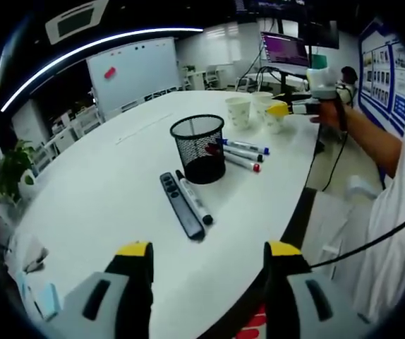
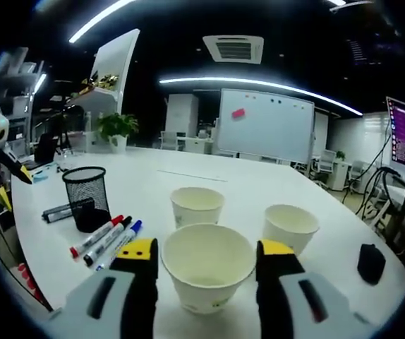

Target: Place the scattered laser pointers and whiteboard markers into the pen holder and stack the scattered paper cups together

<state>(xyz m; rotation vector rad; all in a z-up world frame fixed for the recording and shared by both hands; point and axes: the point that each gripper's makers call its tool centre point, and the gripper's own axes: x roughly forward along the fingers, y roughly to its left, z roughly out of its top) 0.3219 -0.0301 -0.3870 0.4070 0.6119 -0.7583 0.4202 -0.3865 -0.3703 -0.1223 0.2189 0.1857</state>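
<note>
A black mesh pen holder (image 1: 197, 148) (image 2: 86, 194) stands mid-table. In front of it lie a black laser pointer (image 1: 181, 205) and a white whiteboard marker (image 1: 195, 201), side by side. Three more markers (image 1: 243, 152) (image 2: 107, 236) lie beside the holder. My left gripper (image 1: 208, 251) is open and hangs over the near table edge, well short of the pointer. Three paper cups stand upright and apart. My right gripper (image 2: 207, 251) is open, its jaws flanking the nearest cup (image 2: 206, 272) (image 1: 276, 116). The other two cups (image 2: 197, 205) (image 2: 291, 226) stand just beyond.
The white oval table (image 1: 104, 191) stretches far to the back. A small black object (image 2: 370, 263) lies right of the cups. A person's hand (image 1: 329, 106) holds the right gripper. A whiteboard (image 2: 264, 126) and a monitor (image 1: 283, 49) stand beyond the table.
</note>
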